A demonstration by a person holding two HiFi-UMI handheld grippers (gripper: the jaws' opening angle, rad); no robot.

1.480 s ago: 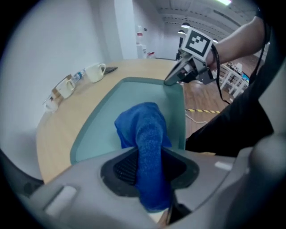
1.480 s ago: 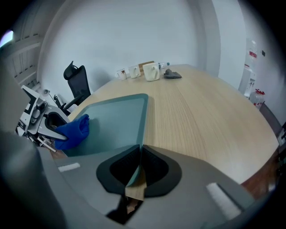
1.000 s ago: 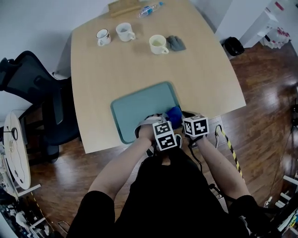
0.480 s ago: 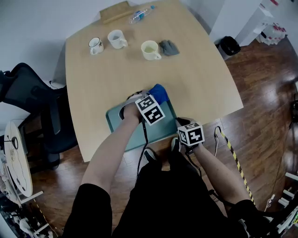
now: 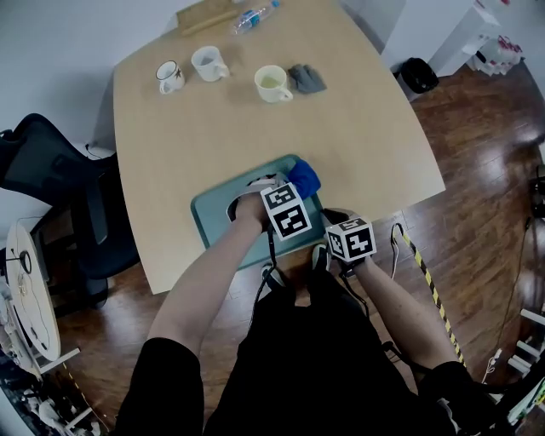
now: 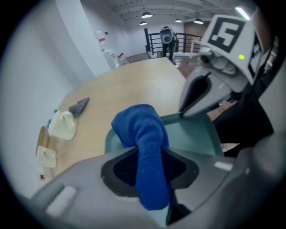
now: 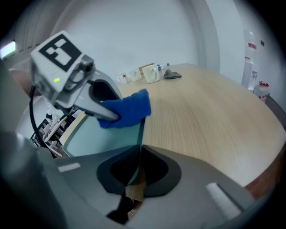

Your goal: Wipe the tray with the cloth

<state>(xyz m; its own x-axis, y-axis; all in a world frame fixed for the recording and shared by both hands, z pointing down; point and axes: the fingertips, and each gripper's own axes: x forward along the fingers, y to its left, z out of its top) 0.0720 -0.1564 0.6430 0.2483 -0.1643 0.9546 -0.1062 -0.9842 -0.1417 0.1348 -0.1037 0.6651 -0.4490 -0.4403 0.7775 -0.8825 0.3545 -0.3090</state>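
My left tongs (just pinching tighter) grip the blue cloth, now at the far right corner of the tray, up from its near edge; my right tongs clamp the tray's rim.

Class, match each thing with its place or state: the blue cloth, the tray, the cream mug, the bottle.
1 blue cloth
2 tray
3 cream mug
4 bottle

A at the table's far edge
B pinched in the left tool
C rim gripped by the right tool
D beside the grey rag

Pairs: 1-B, 2-C, 3-D, 4-A
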